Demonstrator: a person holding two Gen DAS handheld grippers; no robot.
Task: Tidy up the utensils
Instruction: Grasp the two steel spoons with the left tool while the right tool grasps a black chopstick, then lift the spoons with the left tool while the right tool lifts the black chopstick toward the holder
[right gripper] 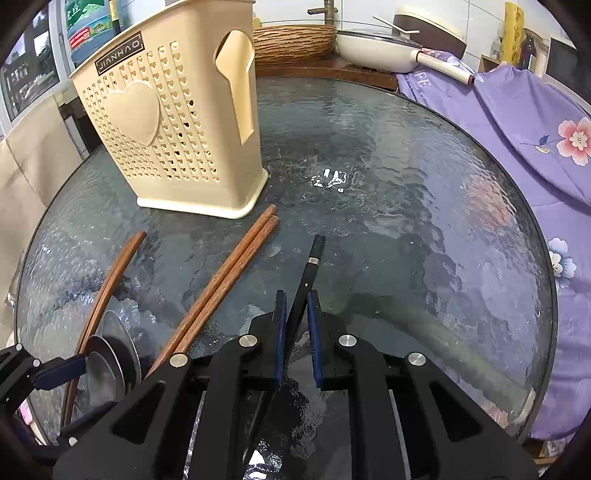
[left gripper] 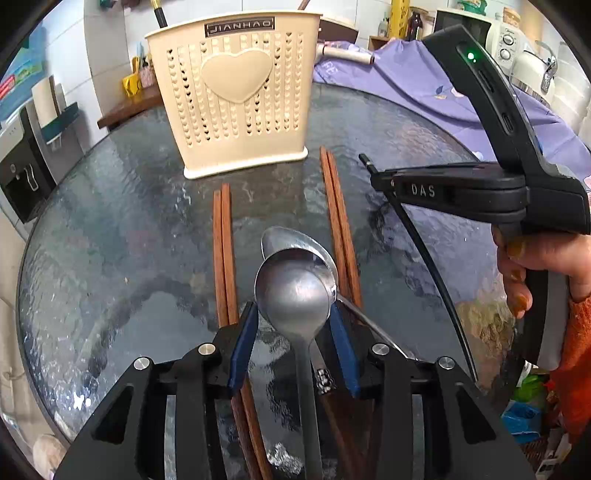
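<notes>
A cream perforated utensil holder [left gripper: 236, 99] [right gripper: 173, 122] stands on the round glass table [left gripper: 110, 221]. Two steel spoons lie stacked in front of it. My left gripper [left gripper: 292, 304] has its blue pads against both sides of the top spoon's [left gripper: 291, 291] bowl, and the handle runs back between the fingers. The lower spoon [left gripper: 291, 238] shows behind it. Two pairs of brown chopsticks [left gripper: 223, 251] [left gripper: 340, 229] lie either side. My right gripper [right gripper: 295, 293] is shut on a black chopstick [right gripper: 314, 254] [left gripper: 428, 258], just right of the spoons.
A person's hand [left gripper: 517, 273] holds the right gripper's handle. A purple flowered cloth [right gripper: 517, 129] covers the table's right side. A white pan [right gripper: 373, 48] and a woven basket [right gripper: 295, 40] sit behind the table. A black-handled utensil [left gripper: 159, 16] sticks out of the holder.
</notes>
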